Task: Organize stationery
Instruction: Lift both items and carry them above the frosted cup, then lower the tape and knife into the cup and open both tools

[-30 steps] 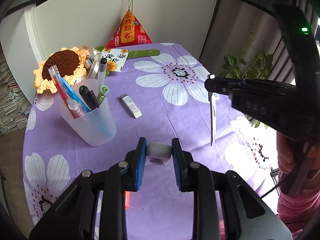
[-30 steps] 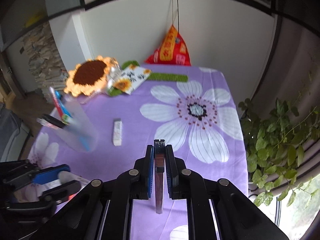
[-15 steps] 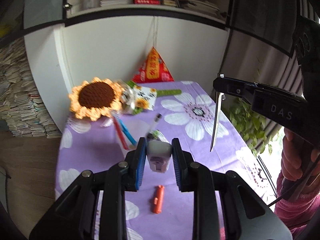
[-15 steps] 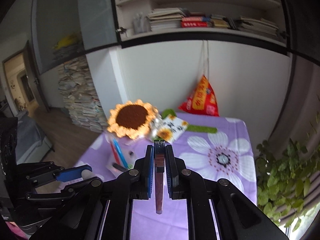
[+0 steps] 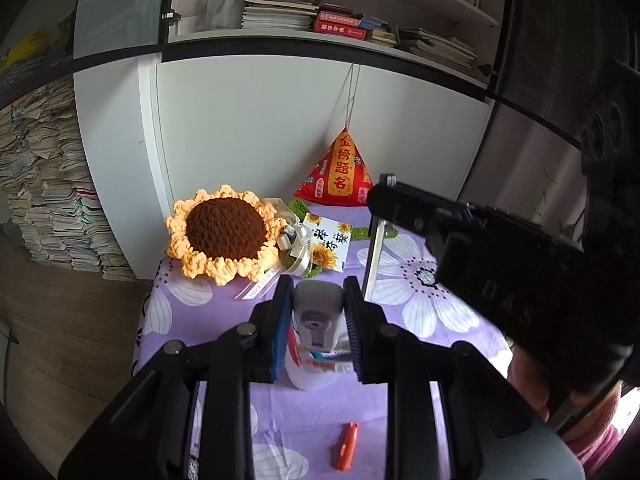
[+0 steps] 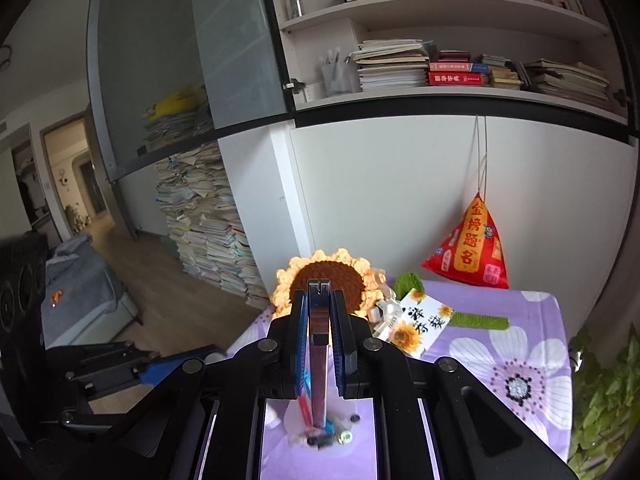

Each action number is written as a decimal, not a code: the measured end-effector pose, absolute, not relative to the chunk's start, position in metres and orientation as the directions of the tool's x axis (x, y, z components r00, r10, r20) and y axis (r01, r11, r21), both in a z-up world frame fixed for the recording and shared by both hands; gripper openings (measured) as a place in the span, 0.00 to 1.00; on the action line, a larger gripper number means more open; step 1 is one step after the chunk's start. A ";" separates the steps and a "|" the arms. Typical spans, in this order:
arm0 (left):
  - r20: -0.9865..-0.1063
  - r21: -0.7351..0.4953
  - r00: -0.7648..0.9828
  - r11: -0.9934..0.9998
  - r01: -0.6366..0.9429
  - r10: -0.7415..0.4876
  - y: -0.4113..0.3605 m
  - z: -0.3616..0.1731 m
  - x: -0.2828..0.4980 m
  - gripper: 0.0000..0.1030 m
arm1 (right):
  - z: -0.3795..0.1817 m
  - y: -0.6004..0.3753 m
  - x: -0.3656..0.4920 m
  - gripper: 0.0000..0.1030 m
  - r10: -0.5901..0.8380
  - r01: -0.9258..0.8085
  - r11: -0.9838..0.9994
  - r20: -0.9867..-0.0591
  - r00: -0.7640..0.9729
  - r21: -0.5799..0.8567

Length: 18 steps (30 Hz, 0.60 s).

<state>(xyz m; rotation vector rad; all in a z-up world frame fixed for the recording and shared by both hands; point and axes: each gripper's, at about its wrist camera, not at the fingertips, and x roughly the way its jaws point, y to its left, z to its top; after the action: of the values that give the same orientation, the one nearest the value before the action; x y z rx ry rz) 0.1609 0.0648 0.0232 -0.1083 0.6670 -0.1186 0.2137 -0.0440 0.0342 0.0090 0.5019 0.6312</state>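
Between the blue pads of the left tool (image 5: 318, 312) sat a small grey sharpener (image 5: 319, 312), clamped on both sides and held above the table (image 5: 404, 420). Directly below it, on the purple flowered cloth, stood a white translucent pen cup (image 5: 316, 376); red and blue pens (image 5: 320, 356) showed inside it, partly hidden by the tool's fingers. From the right wrist view the same cup (image 6: 320, 428) lay under the right tool (image 6: 319, 320), with several pen ends and a green cap visible at its mouth, though blurred.

The right tool was clenched on a slim craft knife (image 6: 319, 344), gripped near its upper end so the body hung downward toward the cup. In the left wrist view that knife (image 5: 374, 256) hung nearly upright from the right tool (image 5: 386, 200), just right of the sharpener.

An orange pen-like item (image 5: 346, 446) lay on the cloth nearer the camera than the cup. At the far end of the table rested a crocheted sunflower (image 5: 226, 236), a sunflower card (image 5: 328, 246) and a red pyramid-shaped pouch (image 5: 340, 172) against the white wall. Above, a shelf (image 6: 460, 92) carried stacked books, and a clear cup of pens (image 6: 334, 72) stood there too.
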 end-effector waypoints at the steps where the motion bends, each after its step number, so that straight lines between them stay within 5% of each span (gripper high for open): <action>1: -0.615 -0.138 0.775 0.988 0.072 -0.143 0.065 0.019 0.166 0.23 | 0.029 -0.041 0.218 0.12 0.564 -0.559 0.814 -0.449 0.693 0.161; 18: -0.721 -0.174 0.666 0.980 0.091 -0.190 0.067 -0.036 0.195 0.23 | -0.031 -0.033 0.266 0.12 0.549 -0.535 0.819 -0.547 0.631 0.205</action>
<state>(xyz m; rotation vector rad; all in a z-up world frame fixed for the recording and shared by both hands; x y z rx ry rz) 0.1946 0.0674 -0.0365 -0.1271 0.8272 -0.1595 0.2662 -0.0327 -0.0311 0.0241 0.6346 0.6208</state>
